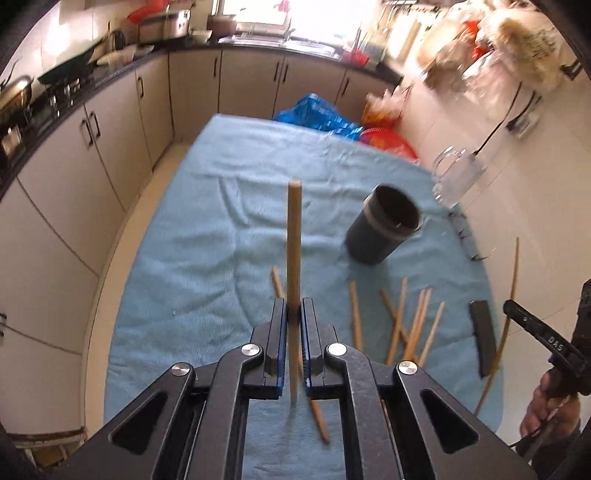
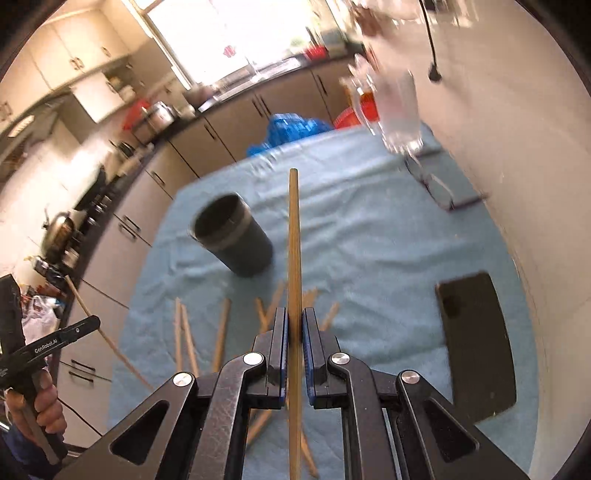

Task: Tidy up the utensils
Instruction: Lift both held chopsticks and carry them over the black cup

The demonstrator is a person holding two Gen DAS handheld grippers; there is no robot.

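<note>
A bright window [image 1: 266, 18] lights the far wall above a dark counter [image 1: 110, 70]. Beige cabinets [image 1: 92, 147] run along the left. A white wall [image 1: 517, 177] bounds the right, bags [image 1: 517, 51] hanging there.

My work surface is a table under a wrinkled light-blue cloth [image 1: 221, 229]. On it stands a dark grey cylindrical cup [image 1: 384, 225] (open end up). Loose pale wooden chopsticks [image 1: 402, 325] lie scattered near it, a flat black rectangular slab [image 2: 476, 343] beside them, and a clear glass mug [image 1: 456, 177] at the wall edge.
</note>
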